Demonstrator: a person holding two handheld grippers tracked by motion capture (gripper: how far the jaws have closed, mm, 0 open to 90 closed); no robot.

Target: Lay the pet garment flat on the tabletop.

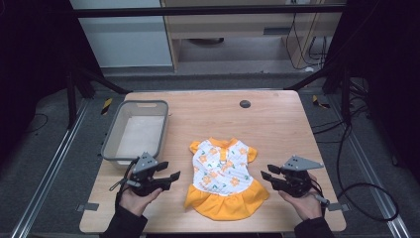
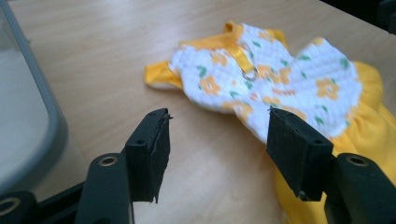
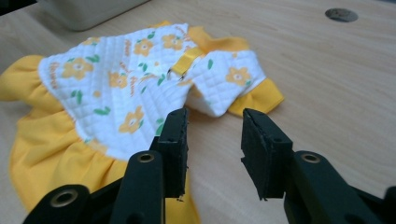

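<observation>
A small yellow-and-white flowered dress (image 1: 225,176) lies flat on the wooden counter (image 1: 277,124); the left gripper (image 1: 167,174) and right gripper (image 1: 268,174) flank it, jaws parted wide and holding nothing; a grey basket (image 1: 134,130) sits at the counter's left.

Dress hem (image 2: 369,140) cut off at frame edge, basket (image 2: 28,121) too

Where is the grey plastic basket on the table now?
In the high view, the grey plastic basket stands at the wooden table's left side, beyond the left gripper and left of the yellow-and-white flowered dress.
</observation>
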